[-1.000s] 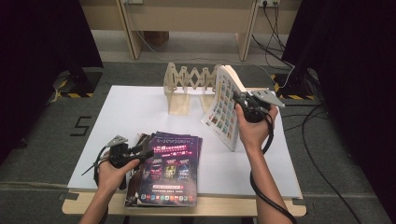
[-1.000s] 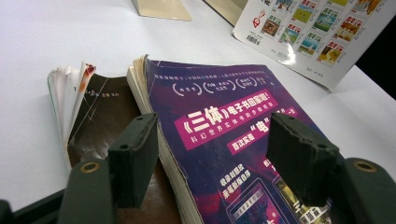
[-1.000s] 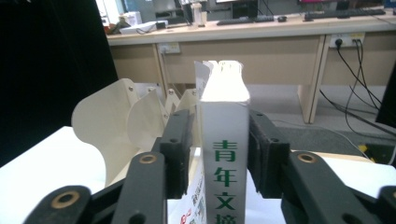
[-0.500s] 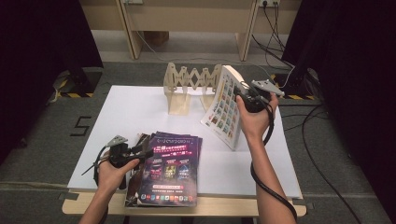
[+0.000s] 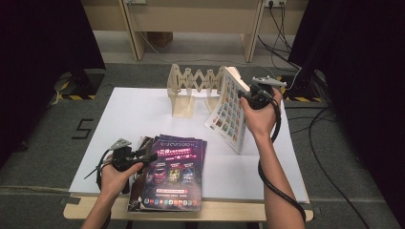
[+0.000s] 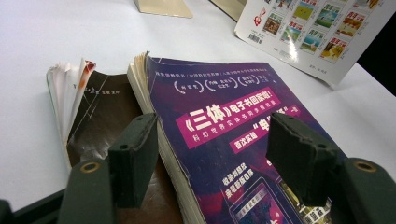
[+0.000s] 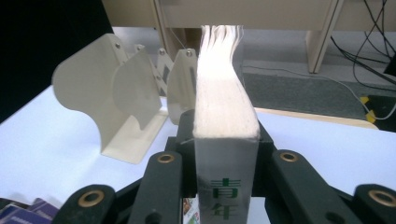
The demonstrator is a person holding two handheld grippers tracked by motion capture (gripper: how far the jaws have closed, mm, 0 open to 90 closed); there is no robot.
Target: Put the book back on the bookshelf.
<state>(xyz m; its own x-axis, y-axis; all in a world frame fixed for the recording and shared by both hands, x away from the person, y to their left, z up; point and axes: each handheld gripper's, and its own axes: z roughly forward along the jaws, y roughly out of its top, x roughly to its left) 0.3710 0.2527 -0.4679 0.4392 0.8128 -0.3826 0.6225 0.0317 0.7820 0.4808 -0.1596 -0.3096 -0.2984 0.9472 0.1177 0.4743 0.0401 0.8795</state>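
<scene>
The thick magazine (image 5: 228,110) stood tilted on its lower corner on the desk (image 5: 138,112), just beside the cream accordion book rack (image 5: 193,88); we gripped it at its upper spine with the right gripper (image 5: 248,95). In the right gripper view, the jaws had just been closing and pressed both sides of the magazine's spine (image 7: 227,186), its pages fanning upward. Our left gripper (image 5: 143,157) rested over the near stack, its jaws wide apart and straddling the edge of the purple-covered book (image 6: 219,140), which lay on a dark book (image 6: 100,116). We saw nothing clamped there.
</scene>
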